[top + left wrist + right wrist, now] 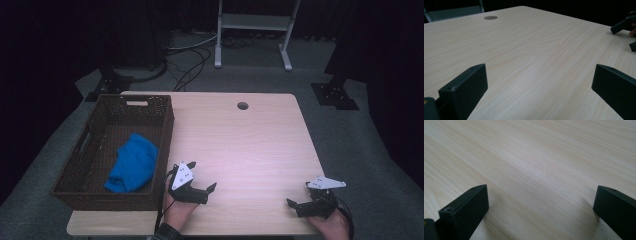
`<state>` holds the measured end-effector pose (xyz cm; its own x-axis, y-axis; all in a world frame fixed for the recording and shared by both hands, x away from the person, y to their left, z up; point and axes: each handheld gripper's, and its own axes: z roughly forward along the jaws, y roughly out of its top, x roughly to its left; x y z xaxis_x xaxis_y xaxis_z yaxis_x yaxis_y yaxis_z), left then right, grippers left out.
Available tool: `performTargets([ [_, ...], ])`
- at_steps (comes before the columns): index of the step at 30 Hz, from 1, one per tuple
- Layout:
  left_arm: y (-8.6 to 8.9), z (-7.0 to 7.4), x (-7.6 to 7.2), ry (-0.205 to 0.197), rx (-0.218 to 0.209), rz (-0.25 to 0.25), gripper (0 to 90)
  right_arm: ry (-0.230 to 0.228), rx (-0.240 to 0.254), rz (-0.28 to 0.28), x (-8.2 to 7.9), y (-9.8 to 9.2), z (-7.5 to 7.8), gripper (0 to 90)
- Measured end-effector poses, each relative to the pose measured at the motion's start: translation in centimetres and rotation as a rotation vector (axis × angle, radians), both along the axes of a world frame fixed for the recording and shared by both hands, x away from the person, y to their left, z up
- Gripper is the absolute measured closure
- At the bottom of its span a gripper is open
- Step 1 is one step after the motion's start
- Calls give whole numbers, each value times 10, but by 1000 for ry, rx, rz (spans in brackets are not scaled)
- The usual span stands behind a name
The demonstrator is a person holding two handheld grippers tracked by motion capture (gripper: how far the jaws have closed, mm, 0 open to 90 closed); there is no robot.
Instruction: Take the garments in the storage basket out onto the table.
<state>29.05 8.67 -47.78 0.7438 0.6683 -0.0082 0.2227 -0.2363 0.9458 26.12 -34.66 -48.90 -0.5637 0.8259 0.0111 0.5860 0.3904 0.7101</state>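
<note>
High view: left gripper [210,189] and right gripper [298,196] rest on the bench [250,145], jaws wide, empty. Blue cloth [132,162] lies in the wicker basket [159,150]; best approached from above, clearing the rim.

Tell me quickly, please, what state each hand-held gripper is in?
Left hand-held gripper: open, holding nothing.
Right hand-held gripper: open, holding nothing.

Blue cloth [131,162] in dark-brown woven basket [95,192] — pale wood-grain table [250,145].
</note>
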Motion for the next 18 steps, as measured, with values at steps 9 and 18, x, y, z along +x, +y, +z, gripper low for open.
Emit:
performTargets([
  [9,3,2,-1,-35,-24,-3,0,-1,-1,0,0,0,0,0],
  [18,4,6,-4,-54,-37,-12,0,-1,-1,1,0,0,0,0],
])
